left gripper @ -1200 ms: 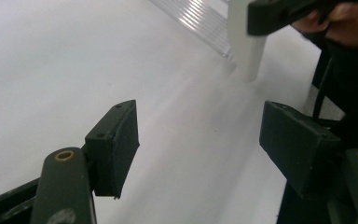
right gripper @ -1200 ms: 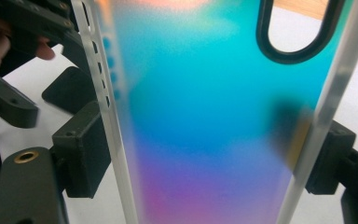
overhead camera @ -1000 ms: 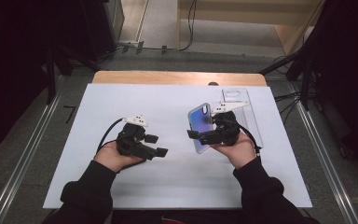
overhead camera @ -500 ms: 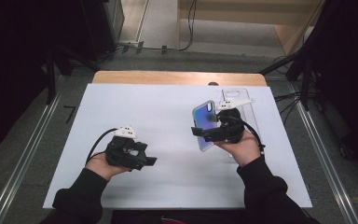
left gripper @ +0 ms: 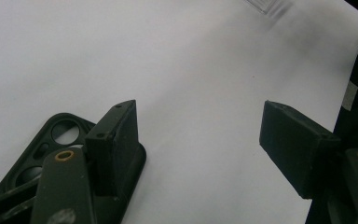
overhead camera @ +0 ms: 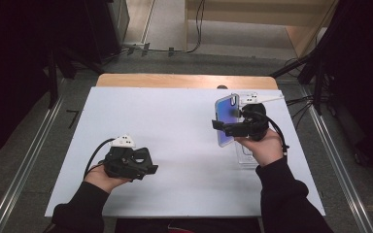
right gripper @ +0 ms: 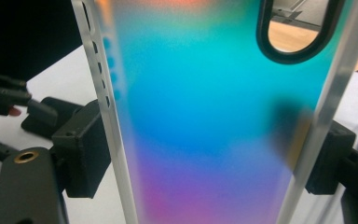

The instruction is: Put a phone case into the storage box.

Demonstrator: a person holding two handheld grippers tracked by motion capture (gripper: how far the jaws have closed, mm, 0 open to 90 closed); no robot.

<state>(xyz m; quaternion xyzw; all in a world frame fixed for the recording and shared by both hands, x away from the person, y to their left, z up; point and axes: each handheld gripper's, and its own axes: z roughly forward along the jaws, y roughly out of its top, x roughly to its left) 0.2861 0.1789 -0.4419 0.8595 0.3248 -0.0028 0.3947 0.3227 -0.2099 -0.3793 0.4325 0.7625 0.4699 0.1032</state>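
Observation:
A phone case (overhead camera: 225, 118) with a blue-to-purple sheen and clear edges stands upright above the right side of the white board. My right gripper (overhead camera: 223, 128) is shut on it, its pads (right gripper: 81, 149) pressing on the case (right gripper: 205, 116) from both long edges. The oval camera cutout sits at the case's upper end. My left gripper (overhead camera: 152, 169) hovers low over the board's front left, open, with nothing between its jaws. In the left gripper view the left gripper (left gripper: 198, 135) has bare white board between its pads.
The white board (overhead camera: 175, 121) lies on a wooden table whose edge (overhead camera: 184, 80) shows at the back. A clear plastic tray (overhead camera: 245, 156) lies under my right hand near the board's right edge. Dark stands and cables surround the table.
My left hand has drawn back toward the front left and sunk a little. My right hand has lifted the phone case higher and carried it slightly to the right.

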